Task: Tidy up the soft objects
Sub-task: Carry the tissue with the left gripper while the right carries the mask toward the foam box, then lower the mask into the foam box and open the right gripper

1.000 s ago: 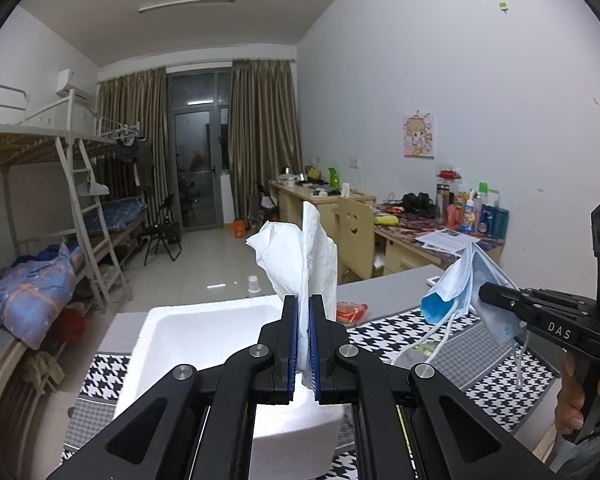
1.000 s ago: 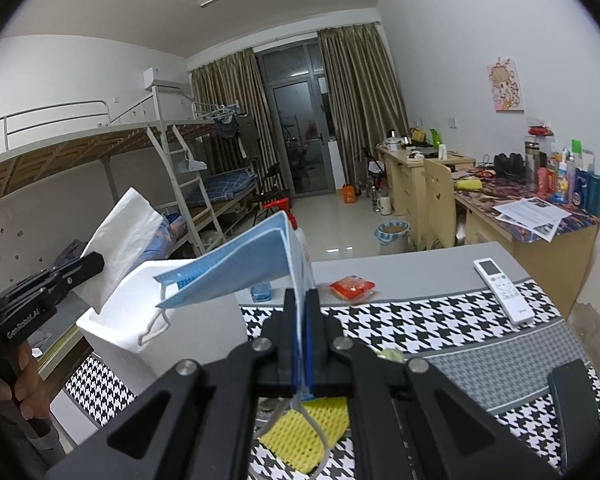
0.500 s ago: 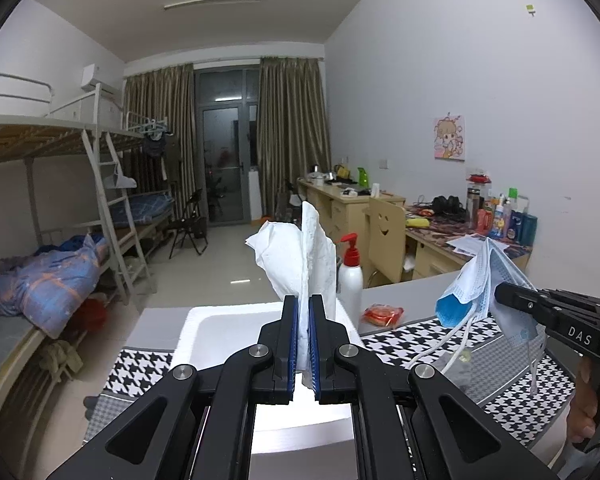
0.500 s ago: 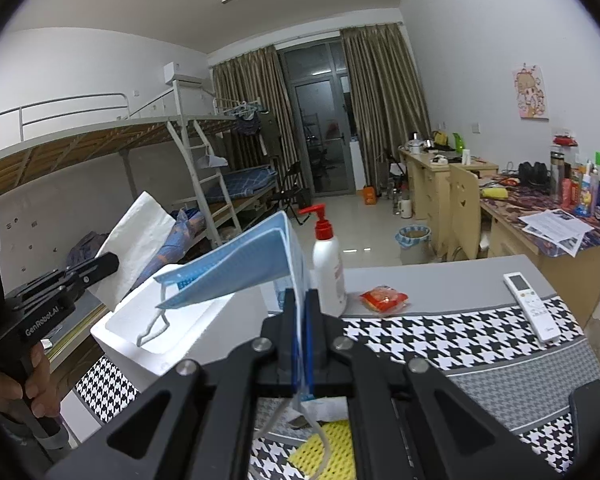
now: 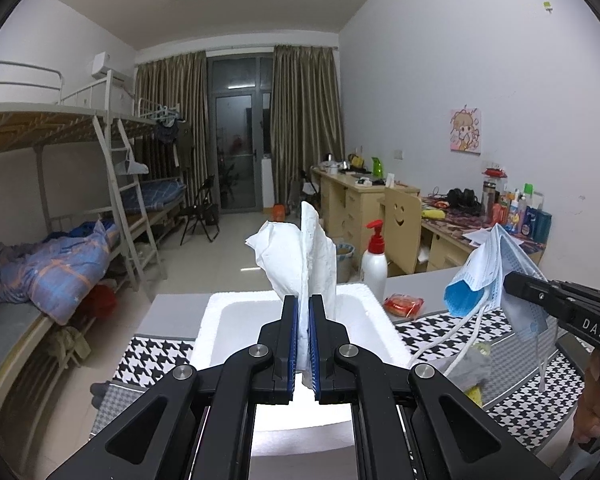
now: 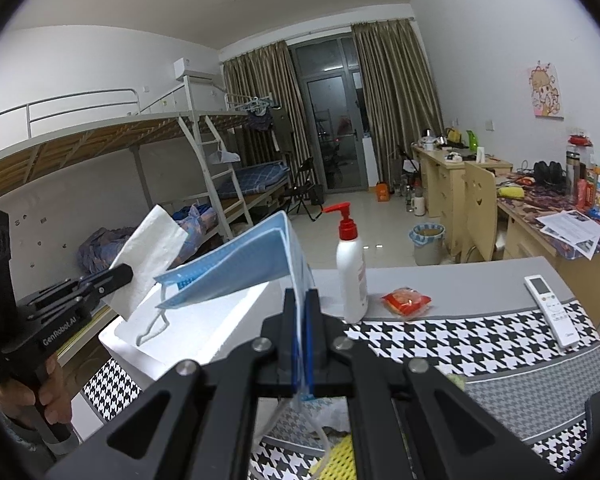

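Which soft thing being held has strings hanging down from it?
The blue face mask in the right gripper: its white ear loops dangle. The white tissue in the left gripper has no strings.

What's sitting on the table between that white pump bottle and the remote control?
In the right wrist view, a small red snack packet lies on the grey tabletop between the pump bottle and the remote control, closer to the bottle.

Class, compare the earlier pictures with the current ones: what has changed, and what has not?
Both views shifted: the pump bottle, unseen a second ago, now stands beside the foam box. Unchanged: the left gripper stays shut on the tissue, the right gripper on the face mask.
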The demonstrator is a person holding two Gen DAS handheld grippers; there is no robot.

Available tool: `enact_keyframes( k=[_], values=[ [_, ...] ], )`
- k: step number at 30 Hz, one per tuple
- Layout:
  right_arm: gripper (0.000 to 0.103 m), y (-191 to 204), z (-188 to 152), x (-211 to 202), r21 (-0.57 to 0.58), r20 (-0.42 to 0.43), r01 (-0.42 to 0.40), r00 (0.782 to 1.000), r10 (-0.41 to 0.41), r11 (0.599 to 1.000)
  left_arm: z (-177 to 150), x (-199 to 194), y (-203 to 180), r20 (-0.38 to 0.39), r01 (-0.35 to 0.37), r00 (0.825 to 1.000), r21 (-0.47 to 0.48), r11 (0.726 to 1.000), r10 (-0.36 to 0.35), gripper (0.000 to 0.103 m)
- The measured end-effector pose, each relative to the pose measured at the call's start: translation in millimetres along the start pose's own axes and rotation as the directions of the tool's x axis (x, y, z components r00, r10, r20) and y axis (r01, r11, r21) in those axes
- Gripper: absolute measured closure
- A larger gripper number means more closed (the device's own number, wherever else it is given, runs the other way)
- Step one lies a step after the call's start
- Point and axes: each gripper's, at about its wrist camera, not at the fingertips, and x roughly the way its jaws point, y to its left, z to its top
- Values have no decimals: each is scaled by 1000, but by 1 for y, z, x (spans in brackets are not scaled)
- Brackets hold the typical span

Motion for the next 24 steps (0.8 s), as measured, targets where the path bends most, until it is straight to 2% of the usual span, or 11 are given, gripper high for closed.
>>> enact_keyframes(
  k=[4, 5, 6, 7, 8, 9, 10, 15, 17, 24],
  values=[
    [98, 3, 0, 3, -3, -7, 2, 1000, -2, 1000, -4, 11, 4, -39, 15, 999, 2, 1000, -15, 93],
    [98, 4, 0, 4, -4, -9, 6, 1000, -6, 1000, -5, 12, 6, -46, 15, 999, 0, 1000, -15, 85],
    [98, 4, 0, 4, -4, -9, 8, 1000, -8, 1000, -5, 13, 9, -52, 12, 999, -6, 1000, -12, 69],
    [98, 5, 0, 5, -4, -10, 10, 1000, -10, 1000, -6, 14, 12, -53, 5, 999, -13, 1000, -6, 57],
    [98, 6, 1, 5, -5, -10, 14, 1000, -14, 1000, -6, 13, 14, -46, -4, 999, -19, 1000, 4, 32],
    [98, 6, 1, 5, -5, -9, 15, 1000, -15, 1000, -5, 11, 16, -34, -18, 999, -28, 999, 17, 14],
    [98, 7, 2, 6, -4, -8, 16, 1000, -16, 1000, -5, 8, 19, -16, -37, 999, -40, 999, 36, 9],
    [98, 11, 2, 8, -7, -7, 15, 1000, -15, 1000, -4, 1, 23, 10, -59, 998, -34, 998, 59, 5],
    [98, 14, 2, 10, -9, -9, 11, 1000, -11, 1000, -3, -2, 25, 22, -69, 997, -41, 997, 70, 1],
    [98, 27, 3, 18, -26, -18, -8, 1000, 7, 1000, -2, -11, 36, 45, -96, 994, -53, 994, 98, 1]
  ],
)
